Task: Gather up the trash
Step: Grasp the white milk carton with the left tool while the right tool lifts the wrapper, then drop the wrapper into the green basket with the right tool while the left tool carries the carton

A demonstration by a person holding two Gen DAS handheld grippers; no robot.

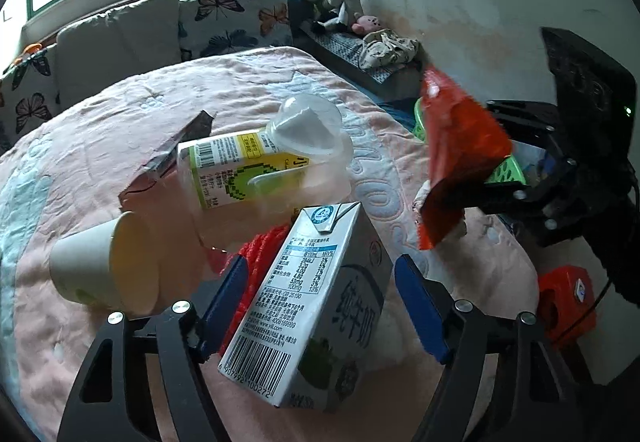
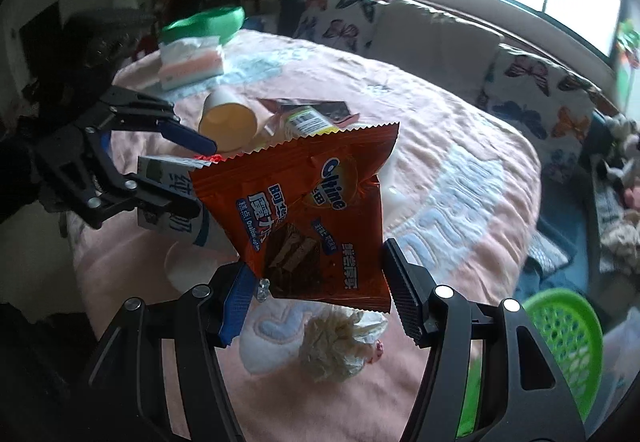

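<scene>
My left gripper (image 1: 320, 298) is open around a white milk carton (image 1: 320, 306) that stands on the pink bedspread; its blue pads (image 1: 230, 286) flank the carton with gaps. My right gripper (image 2: 316, 282) is shut on an orange snack wrapper (image 2: 304, 214) and holds it above the bed; the wrapper also shows in the left wrist view (image 1: 456, 146). A paper cup (image 1: 108, 266), a yellow-green drink carton (image 1: 236, 170), a clear plastic cup (image 1: 312, 146), a dark foil wrapper (image 1: 176, 150) and a crumpled tissue (image 2: 340, 342) lie on the bed.
A green mesh basket (image 2: 568, 338) sits beside the bed at the right, also in the left wrist view (image 1: 504, 170). Red netting (image 1: 256, 262) lies behind the milk carton. A tissue pack (image 2: 190, 60) and a green bowl (image 2: 208, 24) are at the far edge. Butterfly pillows (image 1: 236, 18) line the window.
</scene>
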